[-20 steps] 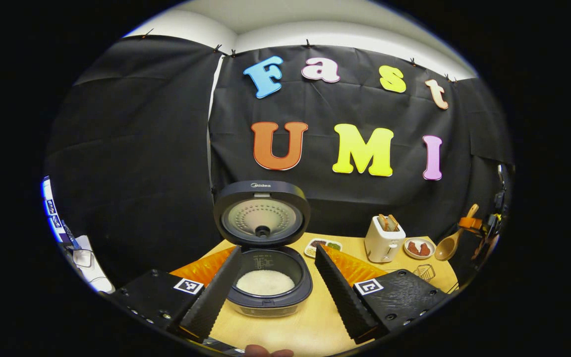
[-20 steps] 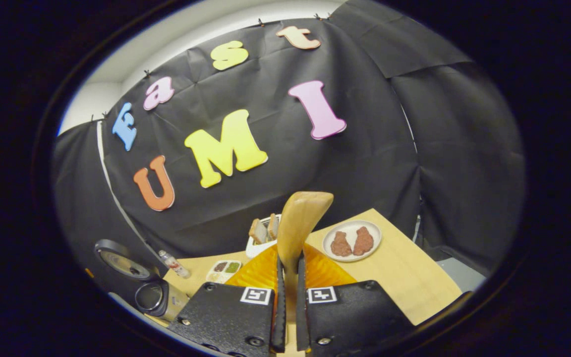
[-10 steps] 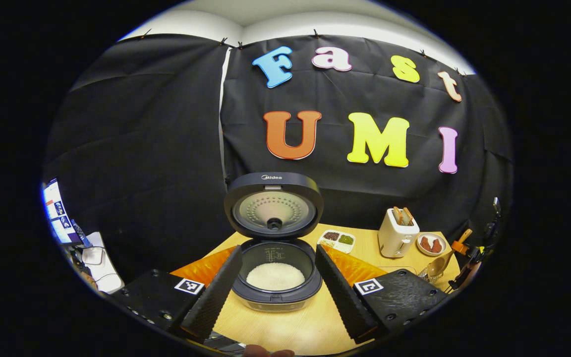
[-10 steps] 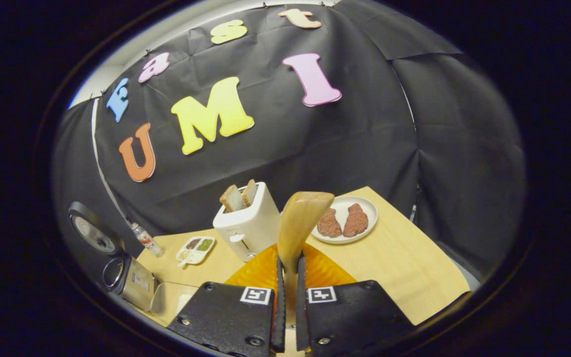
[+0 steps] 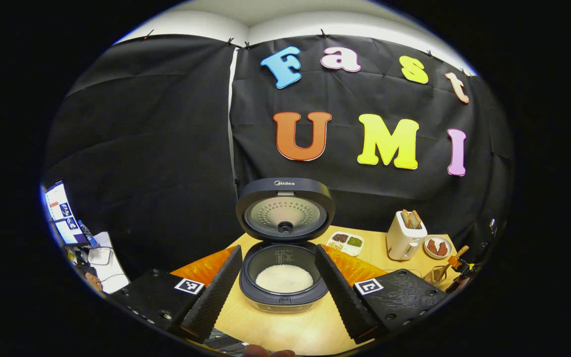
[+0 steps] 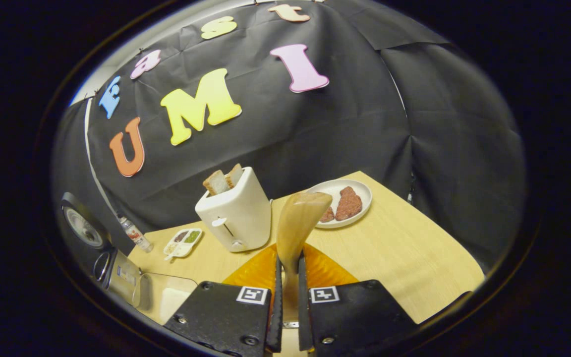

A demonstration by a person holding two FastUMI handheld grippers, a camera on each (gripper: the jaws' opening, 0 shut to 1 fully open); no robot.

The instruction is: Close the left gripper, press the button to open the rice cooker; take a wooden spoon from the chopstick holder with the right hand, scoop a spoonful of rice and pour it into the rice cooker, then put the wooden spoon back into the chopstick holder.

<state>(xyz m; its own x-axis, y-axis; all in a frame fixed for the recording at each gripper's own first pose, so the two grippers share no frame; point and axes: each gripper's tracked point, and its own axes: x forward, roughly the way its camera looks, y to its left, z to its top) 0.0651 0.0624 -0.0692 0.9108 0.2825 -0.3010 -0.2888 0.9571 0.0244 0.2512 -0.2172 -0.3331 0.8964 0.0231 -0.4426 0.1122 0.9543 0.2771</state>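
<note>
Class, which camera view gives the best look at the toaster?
The right gripper view: the toaster sits near and large, with bread slices and lever plain. In the left gripper view the toaster is small, far off at the table's right side.

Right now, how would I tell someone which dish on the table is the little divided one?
Start at the open rice cooker. On the table just behind it, between it and the white toaster, lies the small divided tray. It is rectangular with separate fillings, whereas the round plate beyond the toaster holds two reddish pieces.
</note>
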